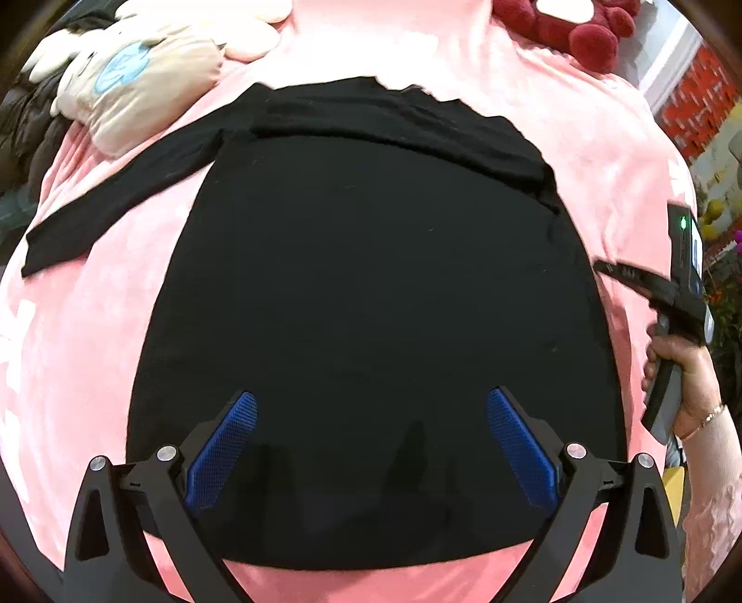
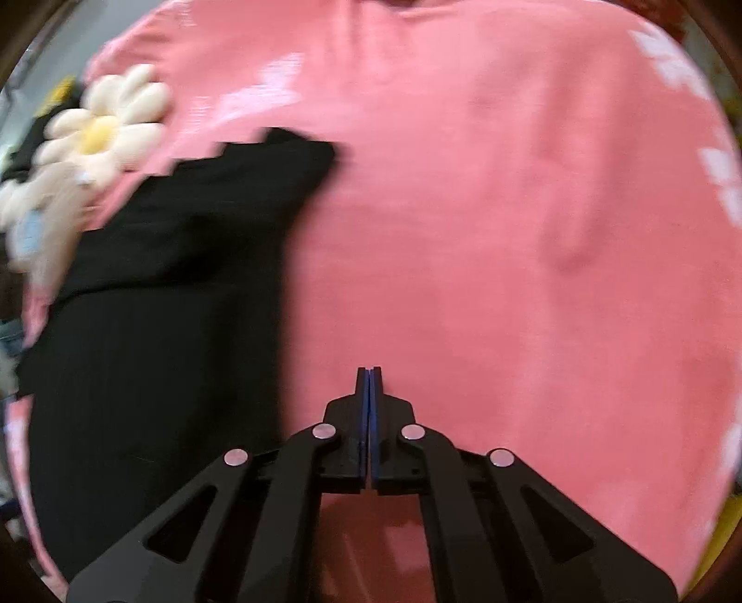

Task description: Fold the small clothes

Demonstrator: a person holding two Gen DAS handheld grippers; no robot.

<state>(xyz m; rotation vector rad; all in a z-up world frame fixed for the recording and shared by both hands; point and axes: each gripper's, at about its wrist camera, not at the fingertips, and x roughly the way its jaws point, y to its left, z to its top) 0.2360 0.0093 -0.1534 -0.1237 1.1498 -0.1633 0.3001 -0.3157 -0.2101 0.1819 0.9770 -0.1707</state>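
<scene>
A black garment lies flat on the pink blanket. One sleeve stretches out to the left, and the other is folded across its top. My left gripper hovers above its lower part, open, with the blue pads far apart and nothing between them. In the left wrist view the right gripper shows at the garment's right edge, held by a hand. In the right wrist view the right gripper is shut and empty over bare pink blanket. There the garment lies to its left.
A beige plush pillow and a white flower cushion lie at the blanket's far left. A dark red plush sits at the far right. Beyond the blanket's right edge are colourful objects.
</scene>
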